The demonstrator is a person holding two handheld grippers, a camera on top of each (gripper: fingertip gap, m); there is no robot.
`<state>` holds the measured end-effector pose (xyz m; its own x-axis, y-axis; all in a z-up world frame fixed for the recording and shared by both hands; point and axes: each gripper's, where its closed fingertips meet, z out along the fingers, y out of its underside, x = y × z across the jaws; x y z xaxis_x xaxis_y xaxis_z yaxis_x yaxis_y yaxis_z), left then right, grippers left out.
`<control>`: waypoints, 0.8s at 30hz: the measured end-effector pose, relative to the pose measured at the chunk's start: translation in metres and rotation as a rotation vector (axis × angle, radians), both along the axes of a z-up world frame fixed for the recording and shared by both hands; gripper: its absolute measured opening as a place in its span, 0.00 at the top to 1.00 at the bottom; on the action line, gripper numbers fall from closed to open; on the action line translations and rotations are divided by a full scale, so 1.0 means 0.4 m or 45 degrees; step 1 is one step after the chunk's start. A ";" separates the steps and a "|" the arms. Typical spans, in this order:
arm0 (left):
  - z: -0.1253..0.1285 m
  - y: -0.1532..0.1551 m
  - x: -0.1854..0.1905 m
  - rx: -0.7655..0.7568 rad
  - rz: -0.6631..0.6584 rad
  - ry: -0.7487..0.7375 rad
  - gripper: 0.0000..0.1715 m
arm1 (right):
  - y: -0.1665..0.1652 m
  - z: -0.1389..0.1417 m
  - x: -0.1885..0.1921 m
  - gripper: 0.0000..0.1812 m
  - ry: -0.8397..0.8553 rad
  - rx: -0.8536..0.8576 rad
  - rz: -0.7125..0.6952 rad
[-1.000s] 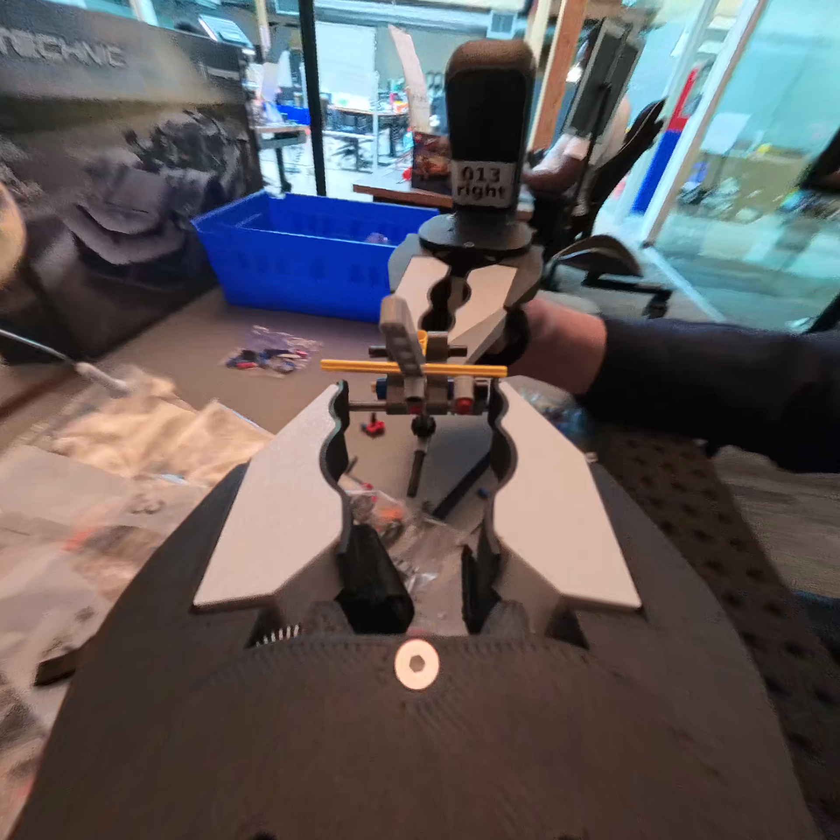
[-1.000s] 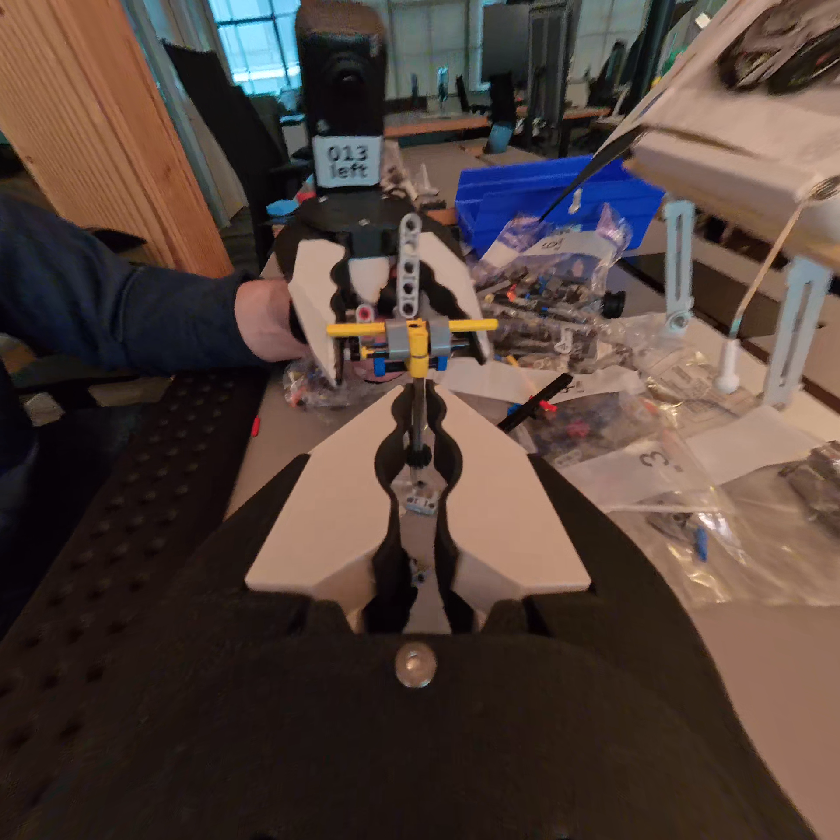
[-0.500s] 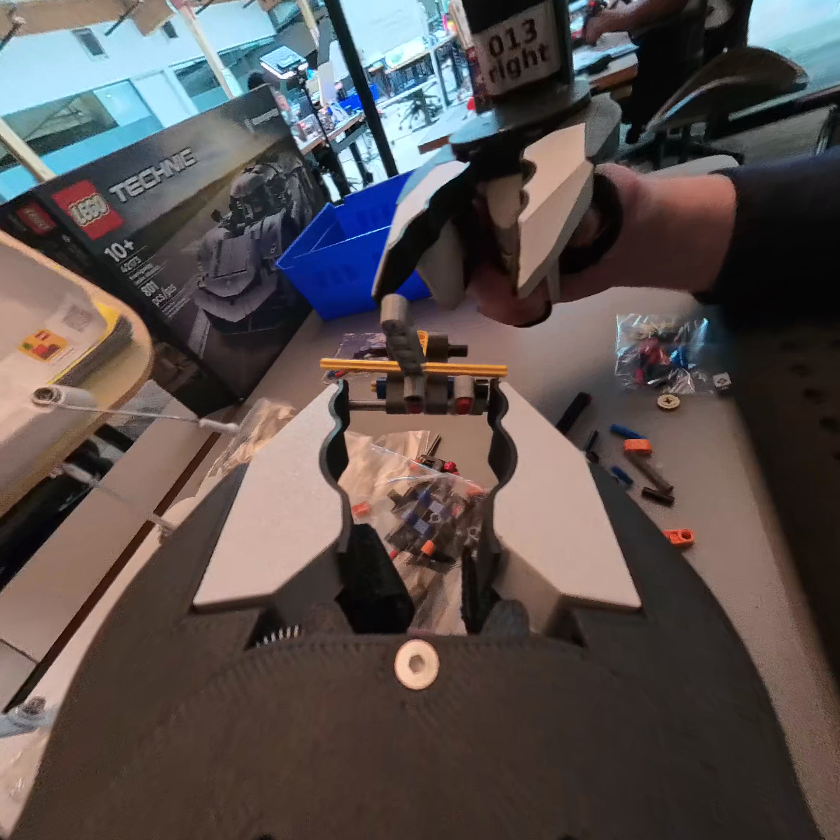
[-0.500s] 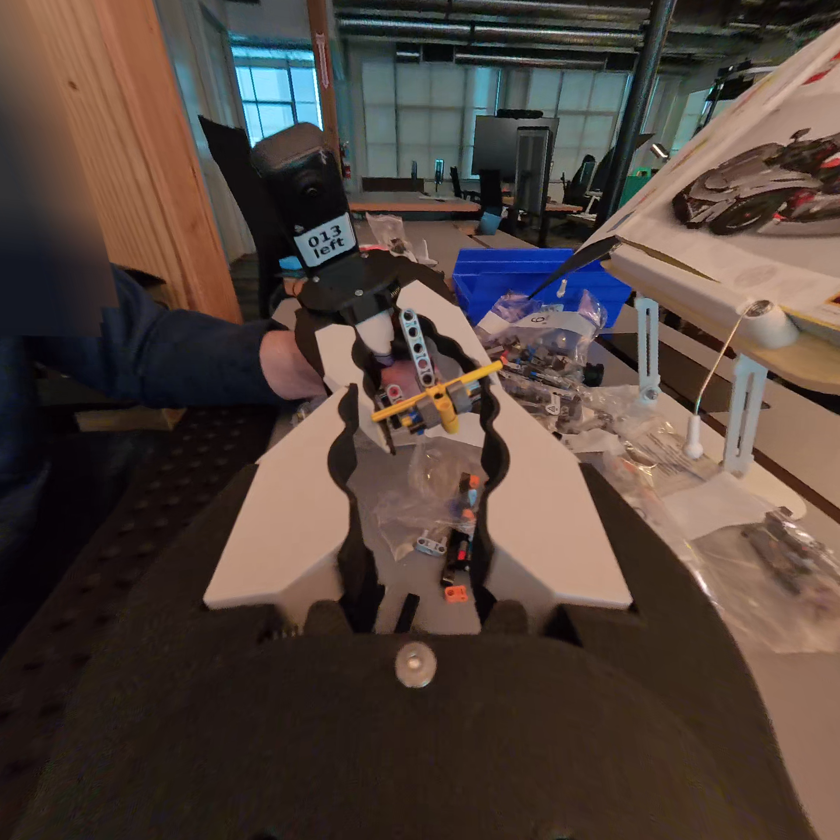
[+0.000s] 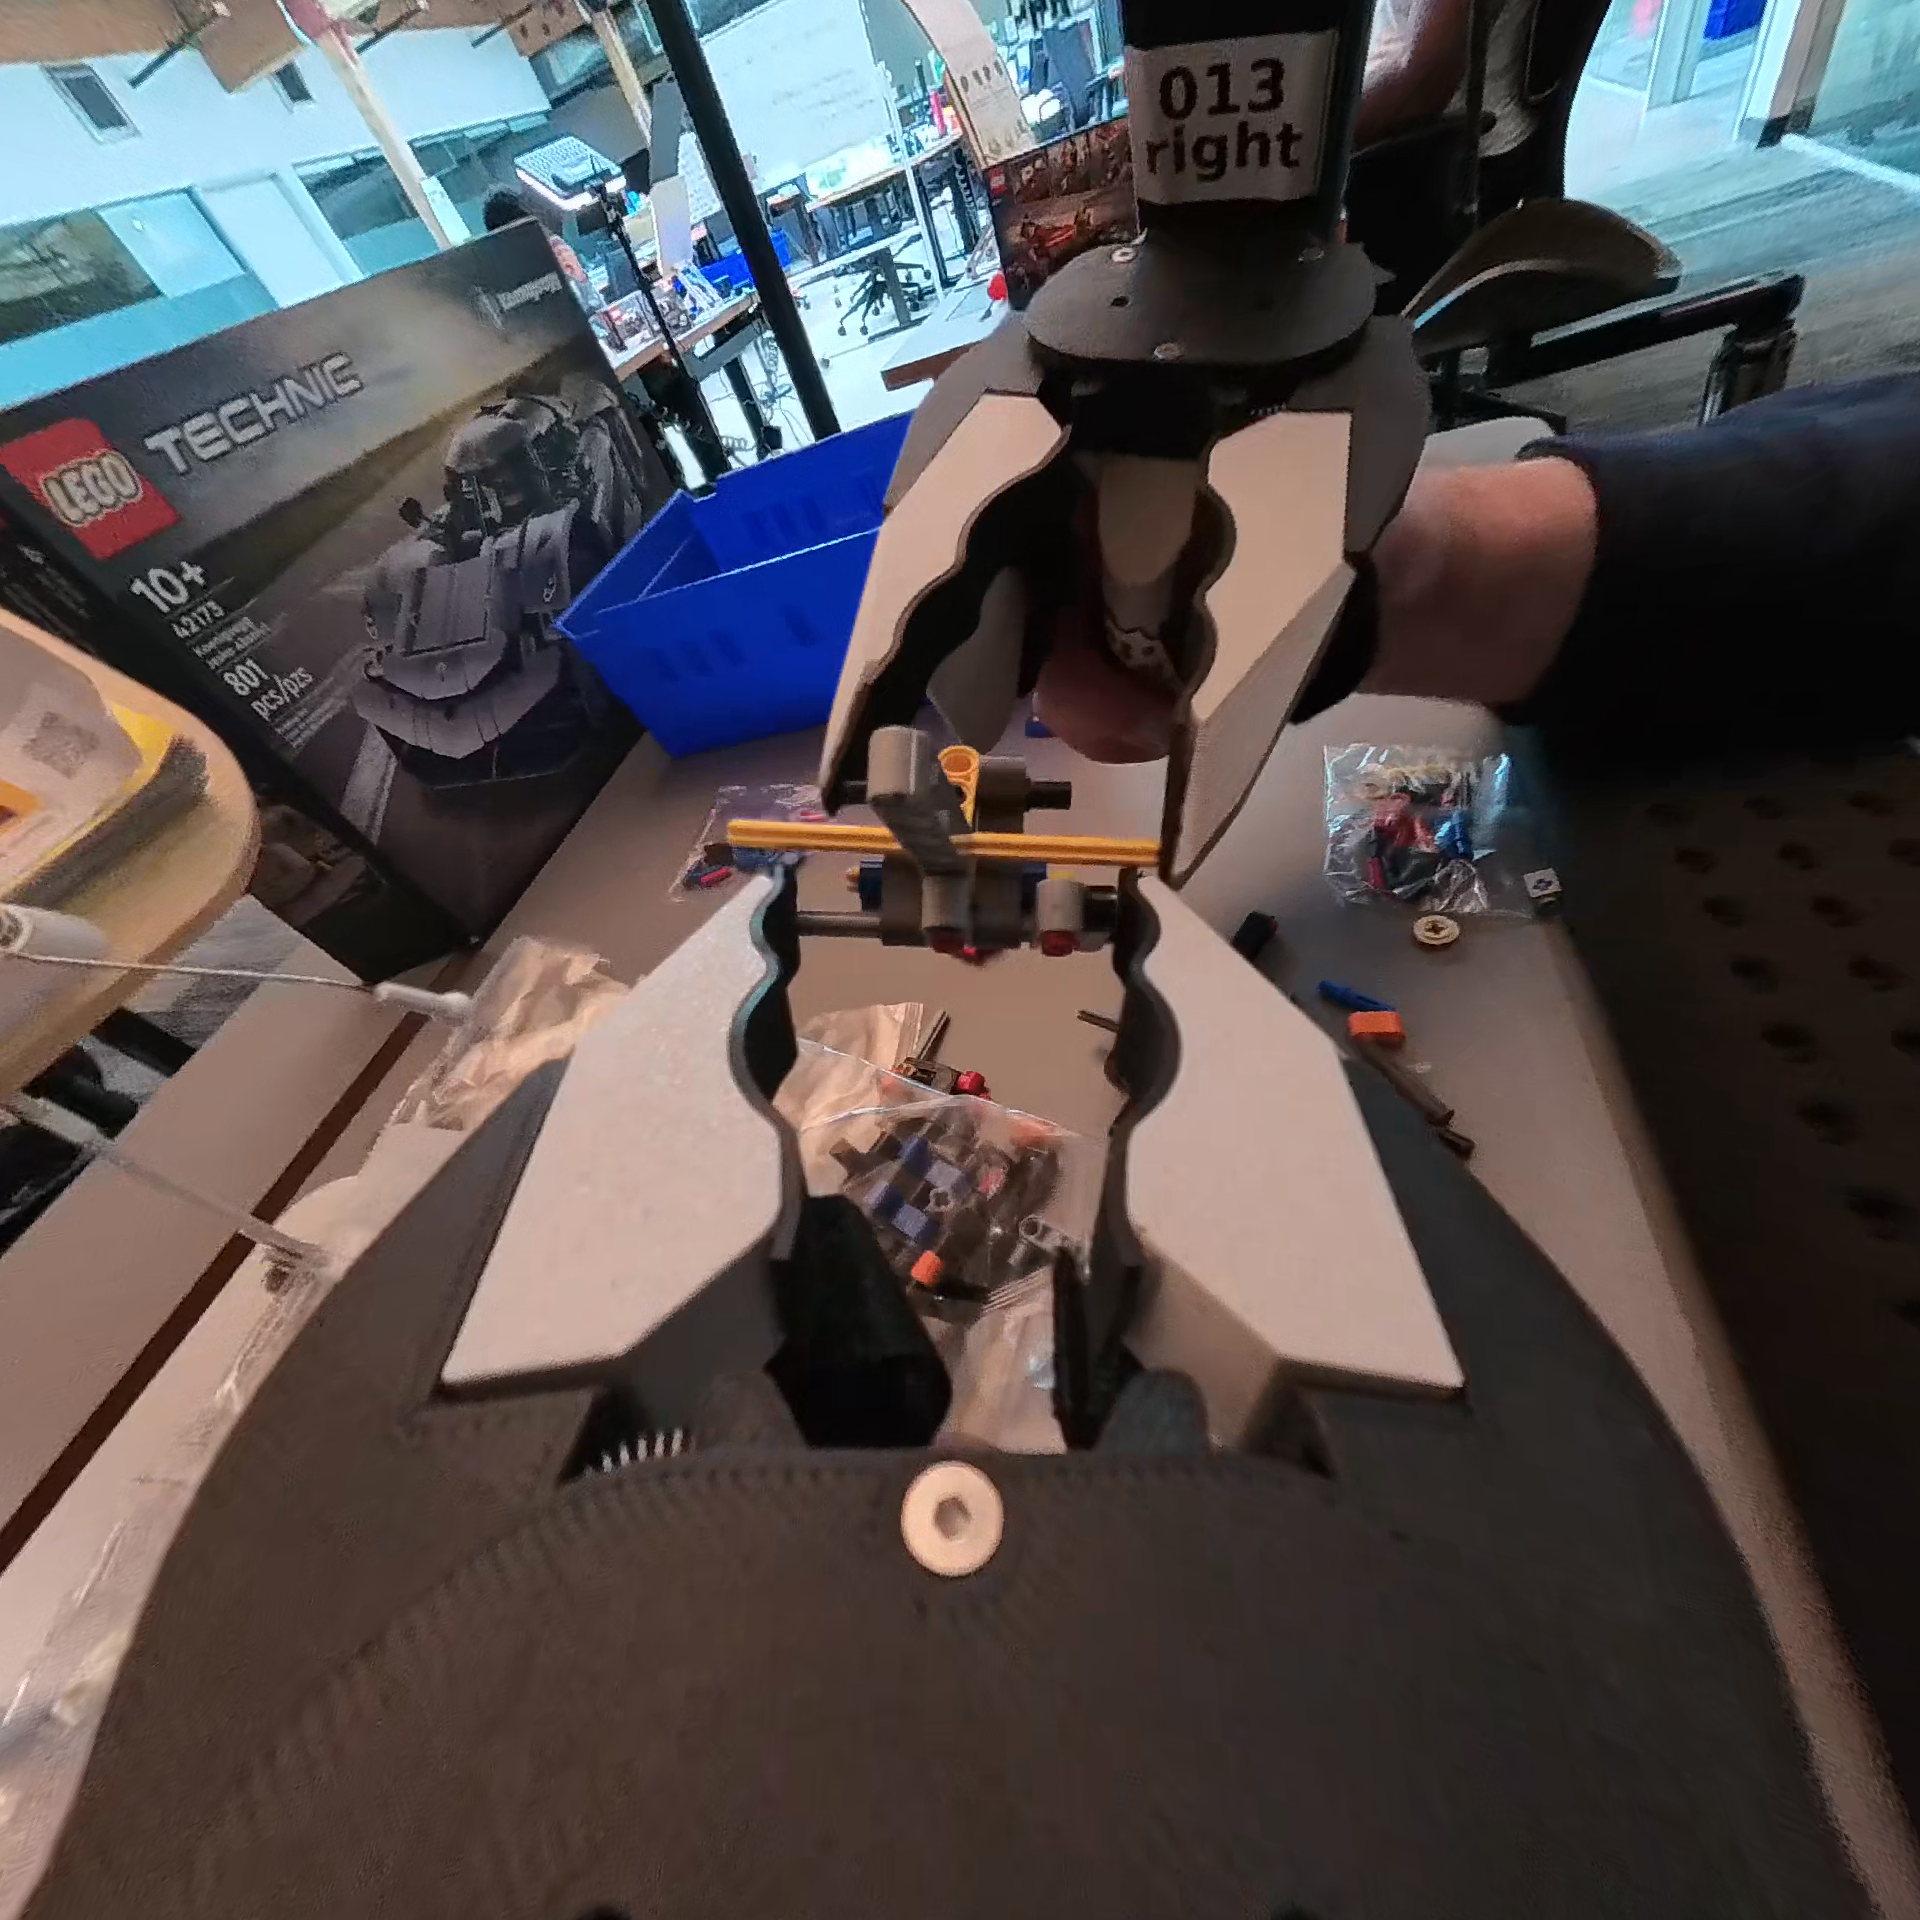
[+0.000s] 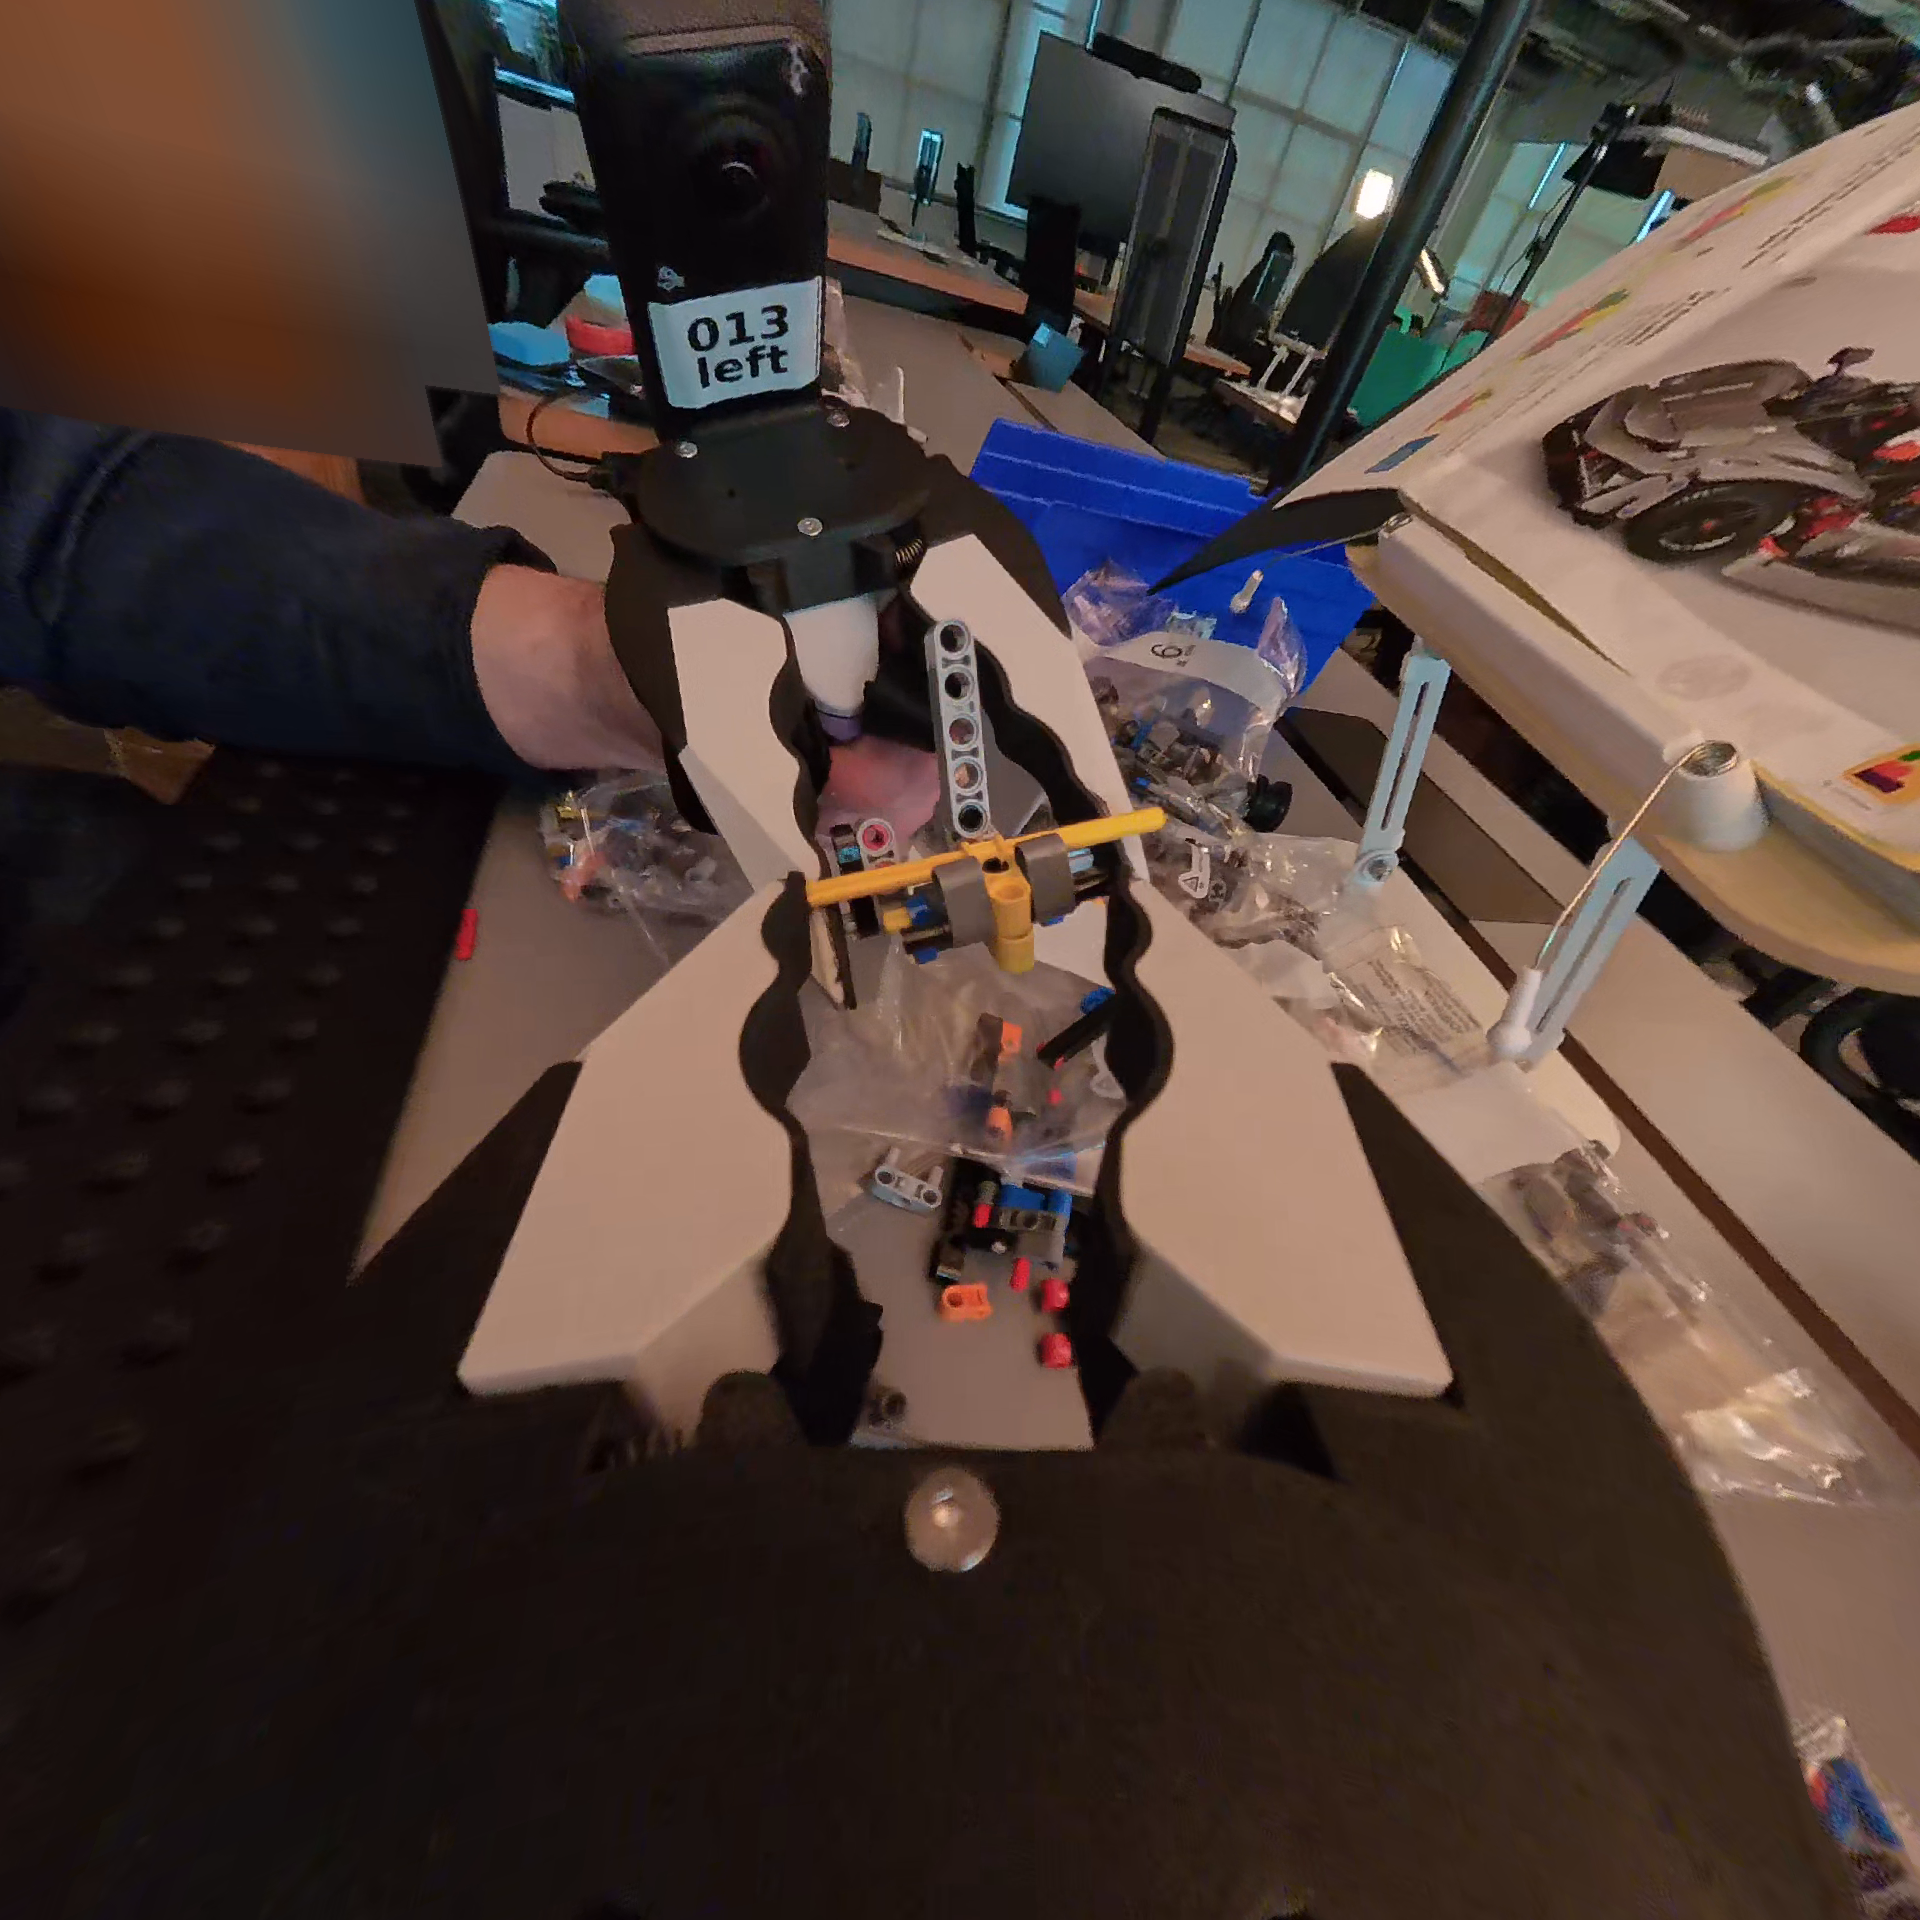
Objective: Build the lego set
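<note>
While left wrist view runs: left gripper [image 5: 951,909] pinching small grey-and-yellow lego sub-assembly [image 5: 951,883] by ends of grey axle, held above grey table [image 5: 1538,1091]; right gripper [image 5: 997,821] facing it, fingers spread, empty.

Right wrist view: right gripper [image 6: 956,925] agape around yellow cross-axle [image 6: 982,857]. Mid-build; next, likely fetch piece from clear parts bag [image 6: 966,1081].

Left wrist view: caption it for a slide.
Left gripper holds a small lego assembly above a parts bag while the open right gripper faces it.
</note>
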<state>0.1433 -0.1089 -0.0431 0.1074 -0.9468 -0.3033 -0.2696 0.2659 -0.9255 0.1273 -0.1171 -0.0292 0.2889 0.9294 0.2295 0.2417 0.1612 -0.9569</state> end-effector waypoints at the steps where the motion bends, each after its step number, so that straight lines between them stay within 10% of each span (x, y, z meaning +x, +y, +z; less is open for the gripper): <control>1: -0.002 0.004 -0.001 -0.003 0.011 0.007 0.65 | 0.004 -0.004 0.001 0.70 -0.013 -0.017 -0.011; 18: -0.016 -0.025 0.005 -0.019 -0.069 0.041 0.65 | 0.006 -0.009 0.018 0.84 -0.036 -0.059 -0.072; 24: -0.005 -0.034 -0.027 -0.372 -0.227 -0.038 0.60 | -0.037 0.017 0.016 0.83 0.100 -0.132 0.124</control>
<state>0.1327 -0.1226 -0.0449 -0.0626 -0.9979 -0.0155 -0.2142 0.0286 -0.9764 0.1336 -0.1317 -0.0224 0.2096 0.9714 0.1113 0.1538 0.0797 -0.9849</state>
